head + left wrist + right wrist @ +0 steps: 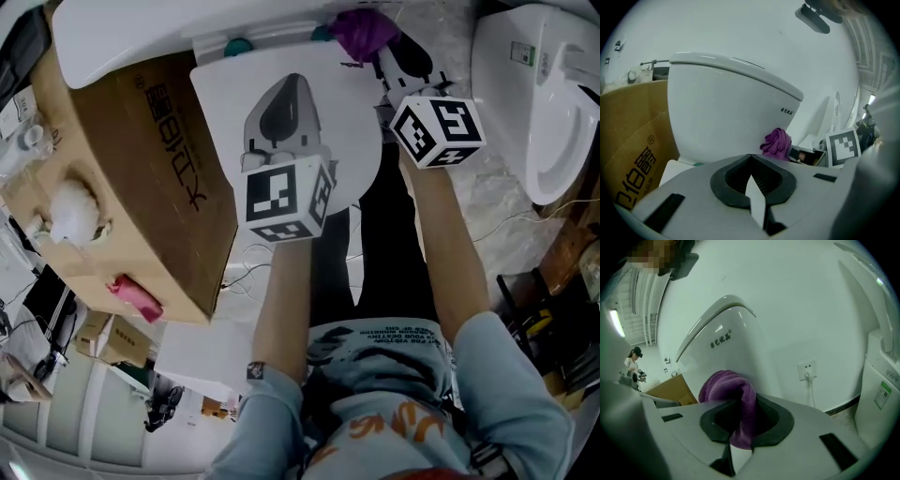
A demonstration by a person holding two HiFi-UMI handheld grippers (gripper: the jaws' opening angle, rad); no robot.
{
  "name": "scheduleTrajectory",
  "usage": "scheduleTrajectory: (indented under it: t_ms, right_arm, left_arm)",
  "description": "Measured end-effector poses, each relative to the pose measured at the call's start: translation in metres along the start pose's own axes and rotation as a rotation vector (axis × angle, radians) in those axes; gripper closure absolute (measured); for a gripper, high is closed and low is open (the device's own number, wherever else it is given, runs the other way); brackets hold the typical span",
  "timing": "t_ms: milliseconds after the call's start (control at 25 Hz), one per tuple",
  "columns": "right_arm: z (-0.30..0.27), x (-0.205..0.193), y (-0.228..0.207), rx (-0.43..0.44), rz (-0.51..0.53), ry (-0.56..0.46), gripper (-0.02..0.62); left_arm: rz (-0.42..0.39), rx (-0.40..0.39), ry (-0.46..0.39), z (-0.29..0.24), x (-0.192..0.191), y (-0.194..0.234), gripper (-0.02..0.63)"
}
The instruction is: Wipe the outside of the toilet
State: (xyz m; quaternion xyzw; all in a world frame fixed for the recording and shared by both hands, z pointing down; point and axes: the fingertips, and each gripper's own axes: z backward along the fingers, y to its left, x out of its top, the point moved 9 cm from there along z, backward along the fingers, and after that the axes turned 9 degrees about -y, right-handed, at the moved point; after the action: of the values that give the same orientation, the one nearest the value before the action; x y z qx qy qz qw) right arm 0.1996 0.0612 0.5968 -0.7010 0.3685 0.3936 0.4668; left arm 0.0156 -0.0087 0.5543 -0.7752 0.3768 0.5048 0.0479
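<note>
- Right tongs [740, 423] clamped on the purple cloth [733, 392], right by the tank of the toilet [722, 108].
- Left tongs [751, 161] pressed together, holding nothing.
- Cardboard box [141, 169] on its left, another toilet [534, 94] far right.

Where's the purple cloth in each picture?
Head view: purple cloth at the top edge, right of middle.
Left gripper view: near the middle, just above the grey jaws.
Right gripper view: low middle, pinched in the right gripper.
Shared landmark: the white toilet beside it.
</note>
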Motion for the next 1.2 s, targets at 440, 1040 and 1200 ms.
scheduleTrajectory:
  t_ms: [440,1040,1200]
  right_arm:
    - [0.009,-0.011,0.007,0.042,0.111,0.07,0.523]
    - [-0.071,-0.055,0.19,0.589,0.379,0.236,0.523]
    - [-0.098,-0.059,0.224,0.653,0.52,0.222,0.523]
  left_arm:
    - [0.049,0.059,0.007,0.004,-0.009,0.031,0.581]
    - [0.215,0.359,-0.045,0.081,-0.027,0.13,0.581]
    - [0.249,0.407,-0.06,0.096,-0.03,0.146,0.581]
